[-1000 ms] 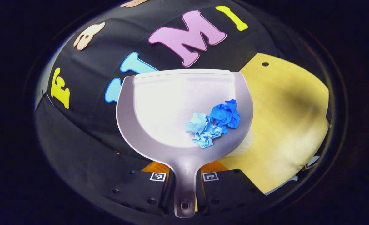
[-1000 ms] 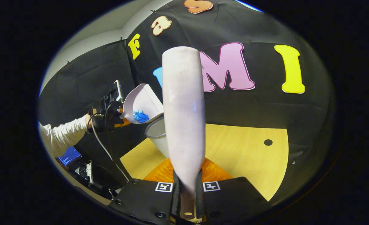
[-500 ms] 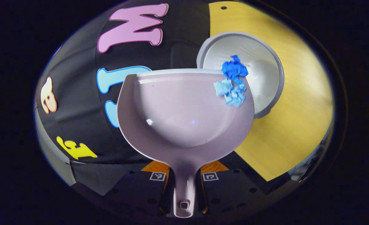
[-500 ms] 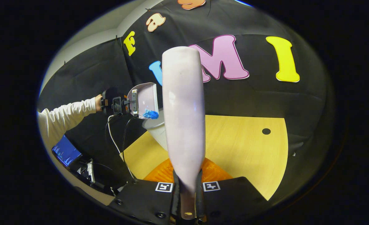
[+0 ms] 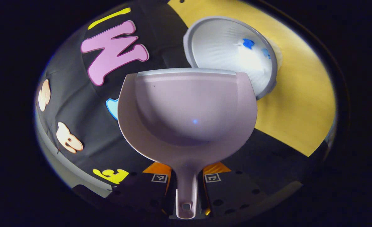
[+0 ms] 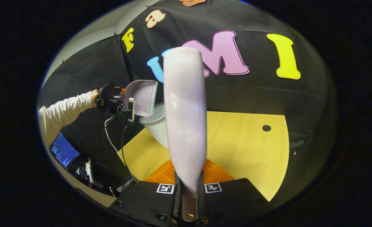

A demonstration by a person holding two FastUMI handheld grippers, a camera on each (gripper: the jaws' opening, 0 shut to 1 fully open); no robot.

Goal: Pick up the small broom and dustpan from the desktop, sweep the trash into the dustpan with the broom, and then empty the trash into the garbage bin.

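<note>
A: Count and location?
B: One dustpan [image 5: 187, 110], tipped over one garbage bin [image 5: 233, 53] on the table [image 5: 299, 104]; two blue scraps [image 5: 248, 43] inside the bin.
A: Grippers?
B: Left gripper [image 5: 186, 189] clamps the dustpan handle; right gripper [image 6: 189, 195] clamps one broom [image 6: 184, 119].

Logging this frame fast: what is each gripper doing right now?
Left gripper: closed on the dustpan handle.
Right gripper: closed on the broom handle.

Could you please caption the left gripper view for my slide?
Left gripper tips the emptied dustpan over the garbage bin, blue trash inside.
</note>
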